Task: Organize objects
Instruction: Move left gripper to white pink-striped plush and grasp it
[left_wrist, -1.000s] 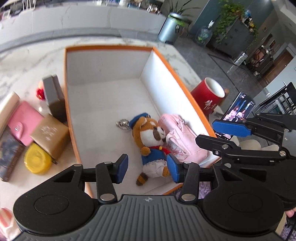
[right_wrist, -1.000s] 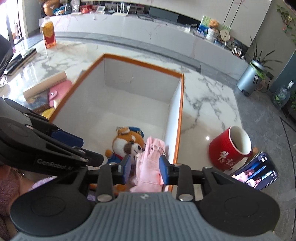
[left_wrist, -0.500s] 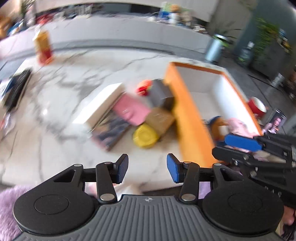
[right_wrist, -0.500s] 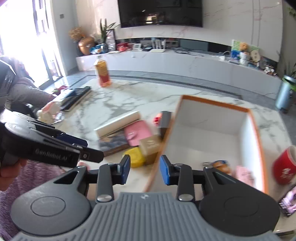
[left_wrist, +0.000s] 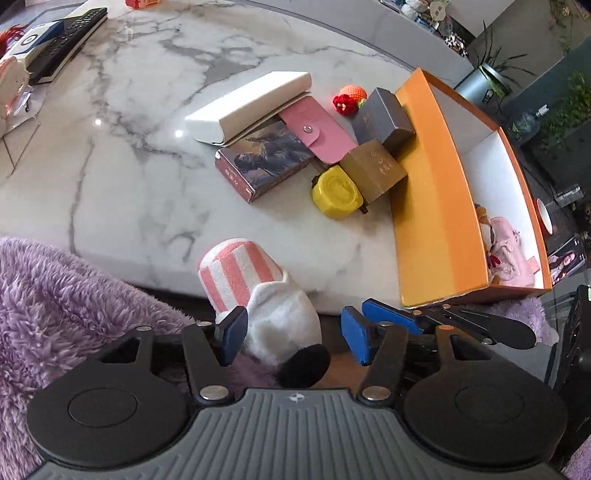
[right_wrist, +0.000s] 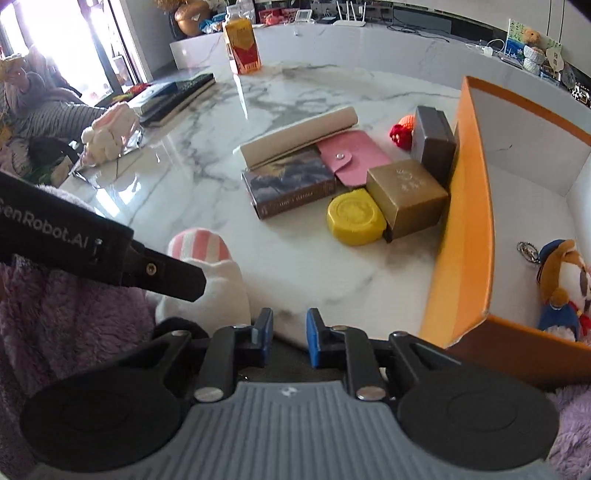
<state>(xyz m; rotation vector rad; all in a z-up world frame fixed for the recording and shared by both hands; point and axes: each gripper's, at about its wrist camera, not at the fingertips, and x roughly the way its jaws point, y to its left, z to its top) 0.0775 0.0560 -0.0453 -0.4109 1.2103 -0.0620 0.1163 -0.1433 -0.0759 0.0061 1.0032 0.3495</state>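
The left tool hangs over the near edge of the marble table, its jaws opening around a plush slipper with pink and white stripes that sits on that edge; the left pad lies against the fleece, the right pad stands clear, so nothing is gripped. The right tool is just beside it, jaws closing on empty air. The orange box stands on the right of the table and already holds a plush raccoon and a pink pouch. Outside its left wall crowd a yellow tin, a gold box, a grey box, a pink wallet, a book and a white case.

The slipper looks soft and overhangs the edge, so a shallow pinch could likely catch only fleece and let it slide off onto the purple fleece garment below. The two tools are close enough to knock together.
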